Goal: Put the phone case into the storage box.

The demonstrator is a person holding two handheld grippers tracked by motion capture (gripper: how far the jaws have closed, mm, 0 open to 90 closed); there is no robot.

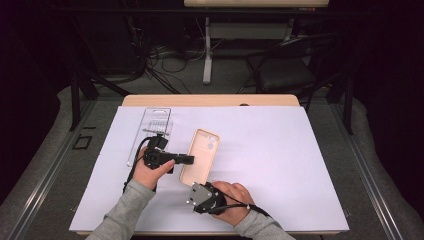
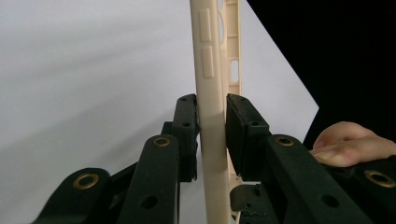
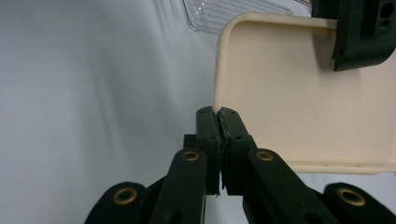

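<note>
**Ana:** High view first, from the left: what's there?

**Ben:** A clear plastic package (image 1: 152, 131) lies flat on the white sheet (image 1: 280, 150) that covers the table (image 1: 210, 100). Just right of it sits the left gripper (image 1: 186, 160), held in the person's left hand (image 1: 150, 172), pointing right at a beige phone case (image 1: 200, 156).

**Ana:** Is that gripper holding the case?

**Ben:** Yes. In the left gripper view its pads (image 2: 238, 135) sit on either side of the case's side wall (image 2: 208, 116), nearly closed and pressing on it. The case stands edge-on there, button bumps facing the camera.

**Ana:** Where is the case on the table?

**Ben:** About the middle of the sheet, slightly left, its long axis running away from the person, camera cutout at the far end, open side up.

**Ana:** And further right?

**Ben:** The right gripper (image 1: 200, 192), in the right hand (image 1: 232, 200), is at the case's near end. In the right gripper view its jaws are fully closed, tips pinching the rim at a corner of the case (image 3: 299, 102). The left gripper's jaw (image 3: 362, 32) shows at the top right there.
</note>
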